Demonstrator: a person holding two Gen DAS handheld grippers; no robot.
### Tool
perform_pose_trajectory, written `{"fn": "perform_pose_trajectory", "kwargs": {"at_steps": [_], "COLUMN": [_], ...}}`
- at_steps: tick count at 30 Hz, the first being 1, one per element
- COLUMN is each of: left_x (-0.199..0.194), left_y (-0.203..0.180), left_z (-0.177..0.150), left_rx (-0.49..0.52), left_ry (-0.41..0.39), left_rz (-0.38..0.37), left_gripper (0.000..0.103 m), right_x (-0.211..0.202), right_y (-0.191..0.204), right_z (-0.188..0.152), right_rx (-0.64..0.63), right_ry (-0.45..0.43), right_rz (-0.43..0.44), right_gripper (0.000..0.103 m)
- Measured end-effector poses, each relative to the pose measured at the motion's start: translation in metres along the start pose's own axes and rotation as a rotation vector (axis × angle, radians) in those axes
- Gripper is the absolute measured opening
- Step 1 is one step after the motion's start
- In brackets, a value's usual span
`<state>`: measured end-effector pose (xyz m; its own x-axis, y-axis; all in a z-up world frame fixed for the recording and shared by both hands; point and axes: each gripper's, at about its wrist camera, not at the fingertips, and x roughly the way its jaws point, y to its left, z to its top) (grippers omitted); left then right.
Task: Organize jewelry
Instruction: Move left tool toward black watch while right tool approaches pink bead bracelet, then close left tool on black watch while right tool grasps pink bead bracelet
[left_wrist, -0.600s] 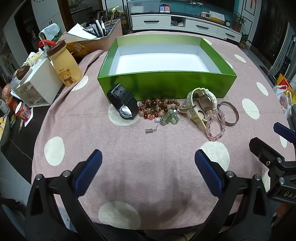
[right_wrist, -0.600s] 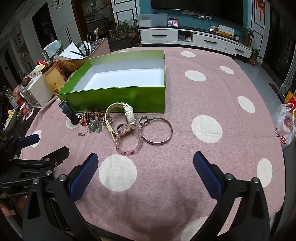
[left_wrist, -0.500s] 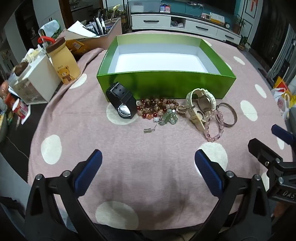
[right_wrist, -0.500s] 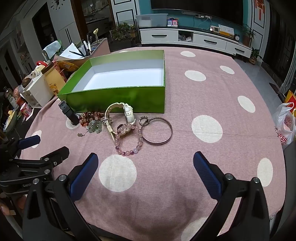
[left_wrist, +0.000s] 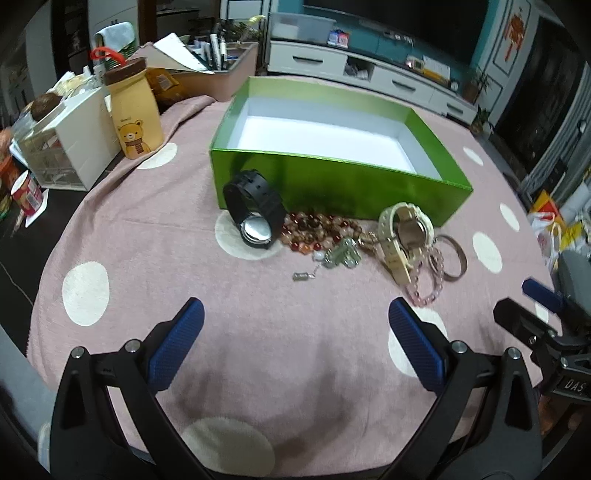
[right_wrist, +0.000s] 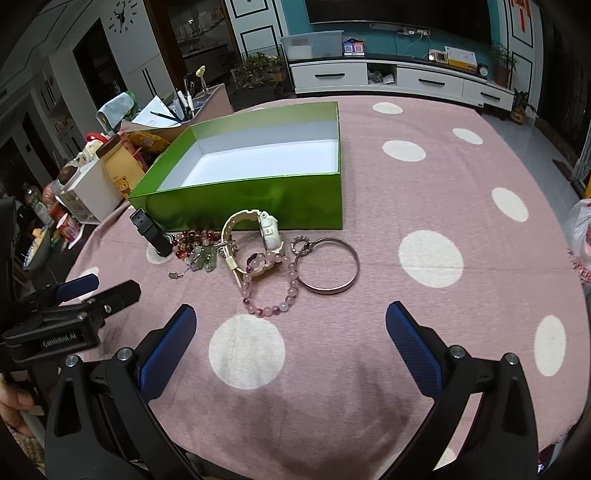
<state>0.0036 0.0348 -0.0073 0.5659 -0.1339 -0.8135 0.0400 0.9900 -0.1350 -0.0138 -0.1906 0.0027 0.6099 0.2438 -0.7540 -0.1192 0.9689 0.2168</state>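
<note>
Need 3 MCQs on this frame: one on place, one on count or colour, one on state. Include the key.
1. Where does the black watch lie?
A. inside the green box
B. on the cloth against the box's front wall
C. on the white drawer unit

2. How many watches are on the table?
A. one
B. two
C. four

3. What state is the green box in?
A. open and empty
B. closed with a lid
C. open and full of beads

Key:
1 B, it stands at the box's near-left corner, outside it.
2 B, the black one and the cream watch.
3 A, no lid, and only a bare white floor shows inside.
</note>
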Motion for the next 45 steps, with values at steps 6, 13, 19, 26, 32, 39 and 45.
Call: {"fn": "perform_pose_trajectory", "kwargs": {"at_steps": [6,13,19,26,32,39,45], "left_x": [0.003,0.011,0.022,0.043,0.058,0.066,0.065], "left_y": [0.02,0.029,0.029,0.029,0.028,0.027,0.026], "left_z": [0.001,0.002,0.011,0.03,0.043,0.049,0.048], "left_rx": [-0.069,-0.109,-0.103,-0.08,-0.079,-0.075,-0.071], "left_ry": [-0.042,-0.063,-0.082,-0.093,-0.091,-0.094,-0.102], "left_rz": [-0.001,-0.031,-0.038,-0.04,-0.066,-0.088,-0.109], "left_gripper": [0.099,0.085,0.079,0.072,0.053,0.023,0.014], "right_x": [0.007,0.014,0.02,0.03,0.035,0.039,0.042], "right_y": [-0.005,-0.005,-0.003,0.001,0.004,-0.006,-0.012], "right_z": [-0.002,-0.002,-0.001,0.0,0.004,0.009,0.011], "right_rx": [0.016,0.002,-0.01,-0.024,-0.036,-0.013,0.0], "right_ry": [-0.003,-0.006,-0.005,0.008,0.004,0.005,0.011], "right_rz": [0.048,0.098,0.121,0.163,0.173,0.153,0.144], "right_gripper": [0.101,0.09,0.08,0.072,0.071,0.069,0.066]}}
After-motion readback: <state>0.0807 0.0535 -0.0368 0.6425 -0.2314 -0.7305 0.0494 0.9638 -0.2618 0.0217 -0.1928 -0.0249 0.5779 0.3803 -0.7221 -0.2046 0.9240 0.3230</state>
